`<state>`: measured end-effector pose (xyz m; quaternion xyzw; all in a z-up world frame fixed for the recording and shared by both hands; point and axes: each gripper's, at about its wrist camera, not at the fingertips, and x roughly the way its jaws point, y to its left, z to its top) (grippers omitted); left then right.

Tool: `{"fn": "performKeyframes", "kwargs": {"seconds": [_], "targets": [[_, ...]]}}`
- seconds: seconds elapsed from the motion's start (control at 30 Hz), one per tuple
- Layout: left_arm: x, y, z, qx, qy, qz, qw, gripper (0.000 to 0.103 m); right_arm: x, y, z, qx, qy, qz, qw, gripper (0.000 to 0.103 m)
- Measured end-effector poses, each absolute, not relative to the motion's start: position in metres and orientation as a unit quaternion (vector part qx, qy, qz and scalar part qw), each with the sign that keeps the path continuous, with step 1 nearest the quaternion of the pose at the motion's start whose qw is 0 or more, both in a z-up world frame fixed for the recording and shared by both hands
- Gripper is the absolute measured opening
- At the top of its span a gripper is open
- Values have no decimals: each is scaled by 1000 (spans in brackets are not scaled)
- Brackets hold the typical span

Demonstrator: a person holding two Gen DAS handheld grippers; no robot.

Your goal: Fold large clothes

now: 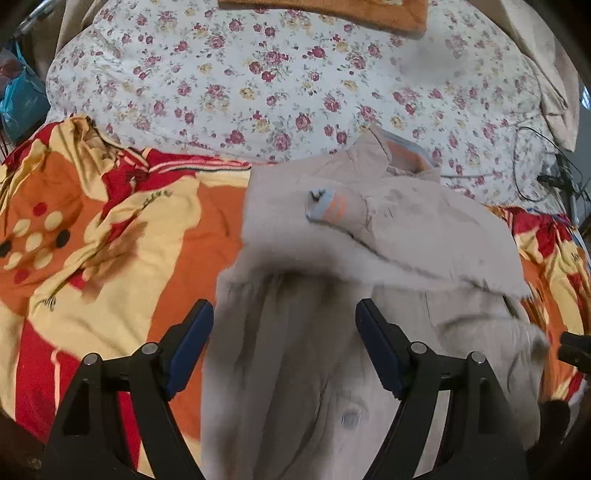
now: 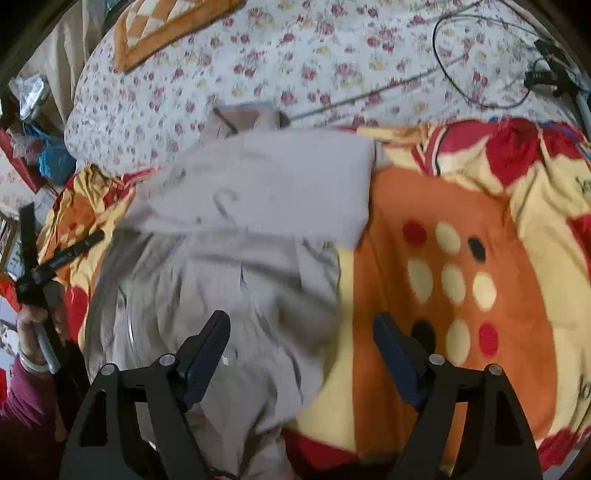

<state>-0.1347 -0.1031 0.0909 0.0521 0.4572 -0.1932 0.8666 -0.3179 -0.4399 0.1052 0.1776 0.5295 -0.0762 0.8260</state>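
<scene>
A large beige jacket (image 1: 369,295) lies on the bed, its upper part folded down over the body, with an orange-and-grey tab (image 1: 327,209) on top. It also shows in the right wrist view (image 2: 258,206). My left gripper (image 1: 284,332) is open and empty, above the jacket's left edge. My right gripper (image 2: 301,343) is open and empty, above the jacket's right edge. The left gripper also shows at the left of the right wrist view (image 2: 55,258), held in a hand.
The jacket rests on a red, orange and yellow blanket (image 1: 110,240) (image 2: 461,258). Behind it lies a white floral quilt (image 1: 258,74) (image 2: 295,55) with an orange cushion (image 1: 332,11). Black cables (image 2: 480,74) lie at the far right. A blue bag (image 1: 20,103) hangs at left.
</scene>
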Motion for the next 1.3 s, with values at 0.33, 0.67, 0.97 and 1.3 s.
{"fn": "performKeyframes", "kwargs": {"seconds": [0.33, 0.67, 0.97, 1.3], "targets": [[-180, -39, 66, 13, 502, -187, 844, 79, -319, -408, 55, 180, 528, -50, 828, 3], [-209, -8, 46, -7, 521, -177, 835, 79, -361, -403, 69, 148, 527, -39, 836, 5], [-230, -9, 44, 19, 528, -178, 830, 79, -386, -413, 85, 217, 491, -21, 844, 65], [-249, -15, 37, 33, 542, -180, 820, 79, -400, -410, 76, 213, 511, -10, 832, 74]]}}
